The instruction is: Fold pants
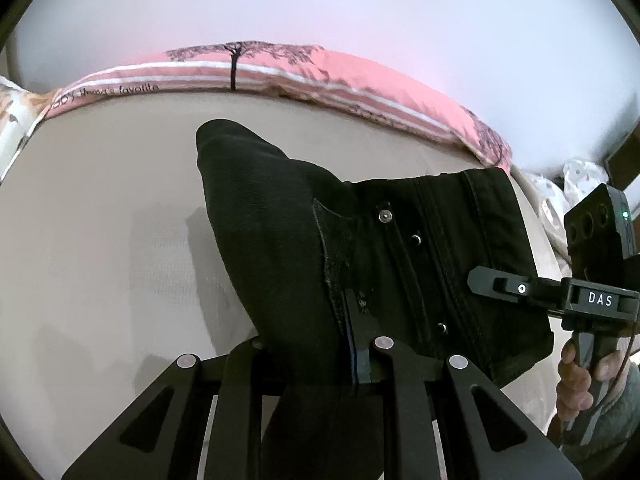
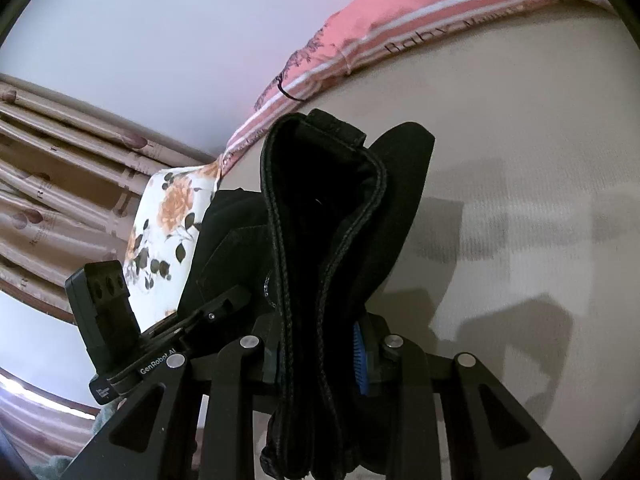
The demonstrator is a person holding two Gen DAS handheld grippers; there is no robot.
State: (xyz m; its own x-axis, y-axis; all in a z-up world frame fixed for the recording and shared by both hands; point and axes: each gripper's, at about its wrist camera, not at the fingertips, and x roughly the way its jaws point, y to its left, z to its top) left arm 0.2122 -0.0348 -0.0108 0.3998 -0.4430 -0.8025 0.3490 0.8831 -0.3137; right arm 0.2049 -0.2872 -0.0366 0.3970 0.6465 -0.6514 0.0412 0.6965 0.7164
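Black pants [image 1: 304, 248] hang between the two grippers above a beige bed sheet [image 1: 100, 220]. My left gripper [image 1: 320, 356] is shut on the waist part, near the fly with its metal buttons. My right gripper [image 2: 320, 352] is shut on the bunched, stitched waistband edge of the pants [image 2: 328, 220]. The right gripper also shows at the right edge of the left wrist view [image 1: 496, 284], held by a hand. The left gripper shows at the left of the right wrist view [image 2: 216, 308]. The legs of the pants are hidden.
A pink blanket [image 1: 320, 76] with tree print lies along the far edge of the bed against a pale wall. A floral pillow [image 2: 168, 224] sits at one end of the bed. Striped curtains [image 2: 52, 184] hang beyond it.
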